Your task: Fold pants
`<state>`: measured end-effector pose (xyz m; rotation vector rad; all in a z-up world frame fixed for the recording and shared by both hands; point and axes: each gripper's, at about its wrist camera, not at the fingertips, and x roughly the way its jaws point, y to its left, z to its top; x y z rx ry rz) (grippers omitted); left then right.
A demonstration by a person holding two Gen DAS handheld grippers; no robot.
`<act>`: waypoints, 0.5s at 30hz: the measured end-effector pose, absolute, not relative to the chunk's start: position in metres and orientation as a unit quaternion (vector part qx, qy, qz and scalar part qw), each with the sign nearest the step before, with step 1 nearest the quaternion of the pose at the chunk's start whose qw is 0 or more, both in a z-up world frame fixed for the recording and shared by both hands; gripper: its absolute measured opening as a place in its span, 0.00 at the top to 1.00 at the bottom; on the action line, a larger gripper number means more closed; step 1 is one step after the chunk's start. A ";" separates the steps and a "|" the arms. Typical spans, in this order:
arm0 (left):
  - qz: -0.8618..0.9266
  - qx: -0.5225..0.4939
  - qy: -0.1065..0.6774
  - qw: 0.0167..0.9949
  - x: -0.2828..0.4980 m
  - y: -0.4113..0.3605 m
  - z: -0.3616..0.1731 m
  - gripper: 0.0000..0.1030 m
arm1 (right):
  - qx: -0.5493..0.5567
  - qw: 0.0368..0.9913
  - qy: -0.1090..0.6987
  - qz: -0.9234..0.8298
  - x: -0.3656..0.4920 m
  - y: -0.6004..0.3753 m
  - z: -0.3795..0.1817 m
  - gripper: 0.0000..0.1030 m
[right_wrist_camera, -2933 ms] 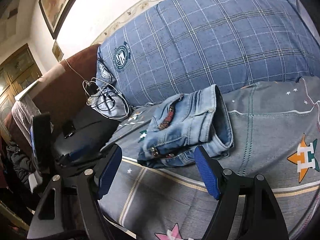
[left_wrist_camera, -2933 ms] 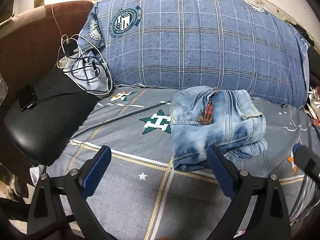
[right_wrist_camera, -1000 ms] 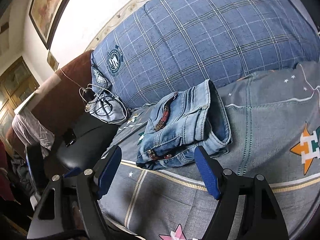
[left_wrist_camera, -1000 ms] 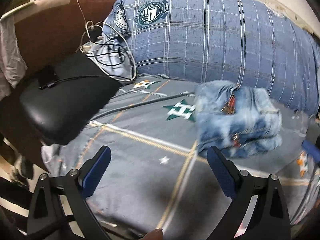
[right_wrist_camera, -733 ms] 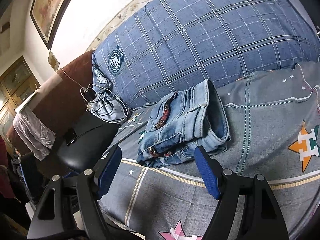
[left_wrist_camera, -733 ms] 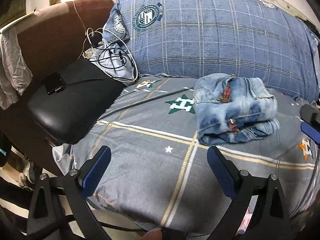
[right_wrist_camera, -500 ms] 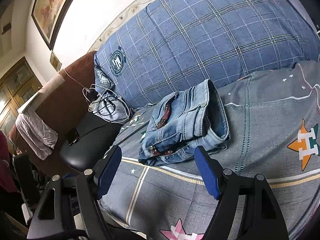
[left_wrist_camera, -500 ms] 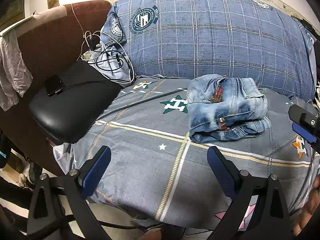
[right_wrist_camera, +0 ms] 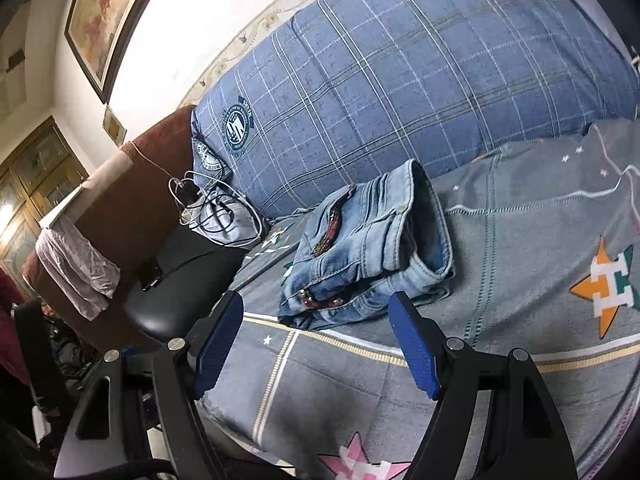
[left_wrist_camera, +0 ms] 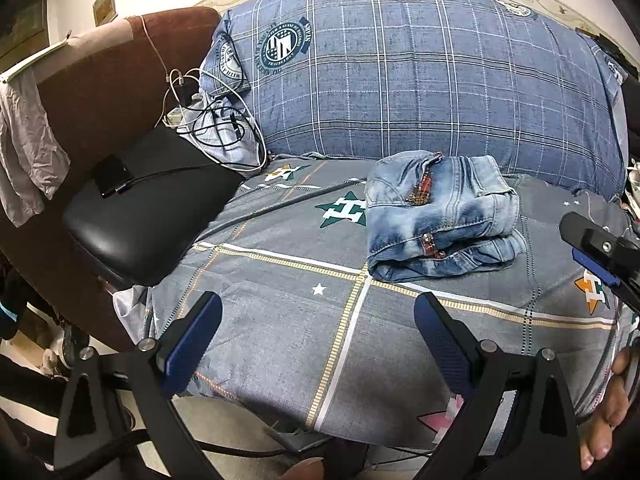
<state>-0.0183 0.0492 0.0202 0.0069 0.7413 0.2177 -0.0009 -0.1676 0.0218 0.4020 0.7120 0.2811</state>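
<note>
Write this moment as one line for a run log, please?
pants: folded bundle on bed sheet | left tongs: open, empty, short of pants | right tongs: open, empty | stage: fold looks finished

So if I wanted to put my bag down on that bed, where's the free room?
The widest bare stretch of bedsheet is in front of the folded jeans, toward the near edge. Another lies right of the jeans, around the orange star. It is crowded at the back left, where tangled cables sit beside the blue plaid pillow.
</note>
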 end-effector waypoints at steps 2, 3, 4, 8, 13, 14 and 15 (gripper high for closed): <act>0.104 0.003 0.362 0.926 -0.019 0.049 0.021 0.06 | 0.198 0.906 0.348 0.136 0.000 -0.167 0.020 0.26; 0.105 0.001 0.361 0.927 -0.020 0.049 0.021 0.06 | 0.201 0.904 0.350 0.139 0.000 -0.167 0.019 0.26; 0.105 -0.002 0.359 0.927 -0.020 0.049 0.022 0.06 | 0.202 0.904 0.351 0.140 0.000 -0.166 0.019 0.26; 0.102 -0.009 0.358 0.928 -0.021 0.048 0.020 0.06 | 0.192 0.908 0.344 0.142 -0.004 -0.163 0.025 0.26; 0.098 -0.020 0.363 0.927 -0.018 0.049 0.014 0.06 | 0.186 0.910 0.343 0.141 -0.007 -0.161 0.026 0.26; 0.099 -0.021 0.363 0.926 -0.017 0.049 0.013 0.06 | 0.185 0.910 0.343 0.140 -0.007 -0.161 0.026 0.26; 0.099 -0.022 0.363 0.926 -0.017 0.049 0.012 0.06 | 0.185 0.910 0.343 0.139 -0.006 -0.161 0.025 0.26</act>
